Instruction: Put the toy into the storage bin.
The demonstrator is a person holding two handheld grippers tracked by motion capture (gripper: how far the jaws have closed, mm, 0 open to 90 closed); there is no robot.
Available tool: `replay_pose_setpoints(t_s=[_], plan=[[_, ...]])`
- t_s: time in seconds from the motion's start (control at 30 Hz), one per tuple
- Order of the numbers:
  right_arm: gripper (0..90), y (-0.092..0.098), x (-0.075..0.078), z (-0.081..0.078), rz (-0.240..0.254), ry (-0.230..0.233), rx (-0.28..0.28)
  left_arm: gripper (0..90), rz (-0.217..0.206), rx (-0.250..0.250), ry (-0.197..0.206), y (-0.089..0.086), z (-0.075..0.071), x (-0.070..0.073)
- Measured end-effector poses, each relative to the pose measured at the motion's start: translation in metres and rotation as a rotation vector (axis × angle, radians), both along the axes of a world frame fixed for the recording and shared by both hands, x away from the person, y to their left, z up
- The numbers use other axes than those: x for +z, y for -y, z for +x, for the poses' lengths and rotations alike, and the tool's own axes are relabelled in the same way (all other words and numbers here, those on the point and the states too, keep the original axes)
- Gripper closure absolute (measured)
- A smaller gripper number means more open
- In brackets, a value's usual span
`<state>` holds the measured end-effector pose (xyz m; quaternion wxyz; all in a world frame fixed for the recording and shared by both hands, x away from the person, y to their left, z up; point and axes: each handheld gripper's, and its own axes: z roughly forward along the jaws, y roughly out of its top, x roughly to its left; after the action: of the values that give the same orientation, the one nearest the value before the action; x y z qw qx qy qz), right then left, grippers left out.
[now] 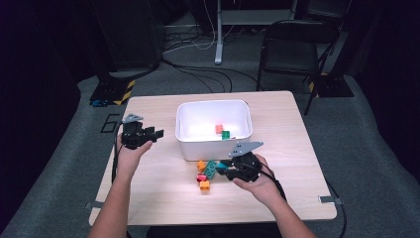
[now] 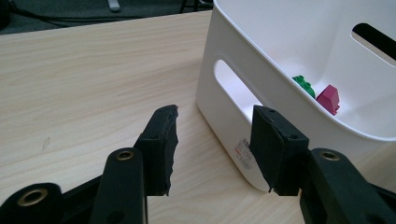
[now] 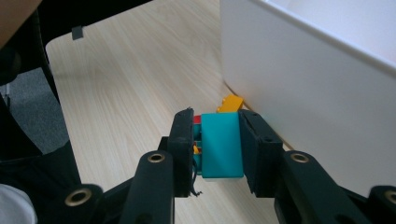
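Note:
My right gripper [image 3: 215,117] is shut on a teal brick [image 3: 222,147], held off the table just in front of the white bin [image 3: 303,84]. From above, this right gripper [image 1: 221,169] carries the teal brick [image 1: 211,168] over a few loose bricks. My left gripper [image 2: 215,113] is open with nothing between its fingers, close to the bin's left end wall [image 2: 224,100]. In the high view the left gripper [image 1: 157,133] hovers left of the bin [image 1: 185,144].
Two orange bricks [image 1: 201,164] [image 1: 204,185] and a red brick [image 1: 201,177] lie on the table in front of the bin. Inside the bin lie a green brick [image 2: 304,85] and a pink brick [image 2: 329,99]. A folding chair [image 1: 292,49] stands beyond the table.

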<state>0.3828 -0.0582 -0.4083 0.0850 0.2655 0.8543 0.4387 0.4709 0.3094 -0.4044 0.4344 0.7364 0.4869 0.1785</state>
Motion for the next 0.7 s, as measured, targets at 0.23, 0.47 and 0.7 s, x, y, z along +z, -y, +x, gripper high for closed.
replay_pose_setpoints(t_s=[0.23,0.47,0.7], plan=[[67.3,0.001,0.019,0.008,0.002,0.019,0.001,50.8,0.006,-0.003,-0.002,0.001,0.000,0.000],[67.3,0.005,0.036,0.021,0.005,0.020,-0.015,50.8,0.005,-0.010,0.006,0.001,0.000,0.000],[67.3,0.006,0.051,0.029,-0.009,0.037,-0.034,51.0,0.035,-0.007,0.022,0.002,0.000,0.000]])
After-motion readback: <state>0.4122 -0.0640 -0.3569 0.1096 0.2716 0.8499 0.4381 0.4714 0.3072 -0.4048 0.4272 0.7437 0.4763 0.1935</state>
